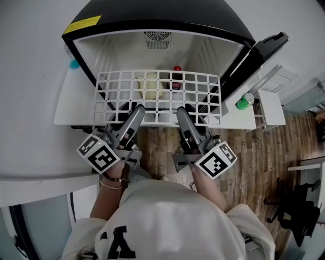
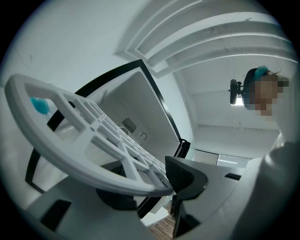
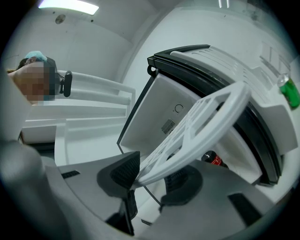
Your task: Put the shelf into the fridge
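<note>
White plastic grid shelf [image 2: 80,168], clamped at its 6 o'clock edge by left gripper [image 1: 137,110] and right gripper [image 1: 182,112], stood at the mouth of the black-and-white open fridge [image 1: 152,15]; pushing it fully in apparently remained.

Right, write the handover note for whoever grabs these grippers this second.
Grip: the left gripper has its fingers shut on the shelf at its near rim, left side; the right gripper is shut on the same rim, right side.
Place: shelf held roughly flat, far edge at the mouth of the open fridge; a bottle stands inside.
Done: shelf gripped and at the fridge.
Left: slide it in until it seats, then let go.
</note>
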Tool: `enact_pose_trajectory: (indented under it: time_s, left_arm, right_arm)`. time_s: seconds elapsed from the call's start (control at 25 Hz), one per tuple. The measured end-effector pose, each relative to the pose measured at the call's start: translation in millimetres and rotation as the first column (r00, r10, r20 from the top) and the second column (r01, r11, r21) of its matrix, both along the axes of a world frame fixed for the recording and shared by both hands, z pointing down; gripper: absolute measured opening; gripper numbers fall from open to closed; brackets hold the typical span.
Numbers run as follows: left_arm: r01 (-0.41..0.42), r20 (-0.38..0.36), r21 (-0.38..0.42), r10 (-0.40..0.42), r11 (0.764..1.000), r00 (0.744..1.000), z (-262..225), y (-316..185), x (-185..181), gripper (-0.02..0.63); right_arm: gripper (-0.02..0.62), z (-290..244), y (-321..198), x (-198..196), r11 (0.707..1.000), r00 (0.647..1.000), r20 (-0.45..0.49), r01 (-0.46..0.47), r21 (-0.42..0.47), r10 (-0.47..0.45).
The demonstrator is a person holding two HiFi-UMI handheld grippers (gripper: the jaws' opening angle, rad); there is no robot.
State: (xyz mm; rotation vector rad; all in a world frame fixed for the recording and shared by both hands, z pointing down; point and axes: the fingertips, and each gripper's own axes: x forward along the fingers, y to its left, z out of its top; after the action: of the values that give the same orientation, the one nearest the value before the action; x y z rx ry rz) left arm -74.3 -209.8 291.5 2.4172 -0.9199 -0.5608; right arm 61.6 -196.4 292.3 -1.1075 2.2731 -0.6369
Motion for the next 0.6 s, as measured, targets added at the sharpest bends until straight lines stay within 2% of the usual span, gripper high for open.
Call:
enact_pose_trajectory:
  time_s: [0.4,0.6]
  left_arm:
    - [-0.003,-0.024,-0.019,0.003,1.0,1.0,1.6,-5.9,-1.0,0.169]
    - [0.003,-0.006,-0.017,-0.003,1.0,1.0,2.1,-3.3,-2.0,0.169]
  right_arm:
    - [0.141,0.7,-6.6,-1.0,1.0,0.999,0.046,0.005,-0.01,-0.004]
    - [0.141,5.2,-4.8,-0.5,1.0,0.999,0.042,0.003,-0.02,-0.002]
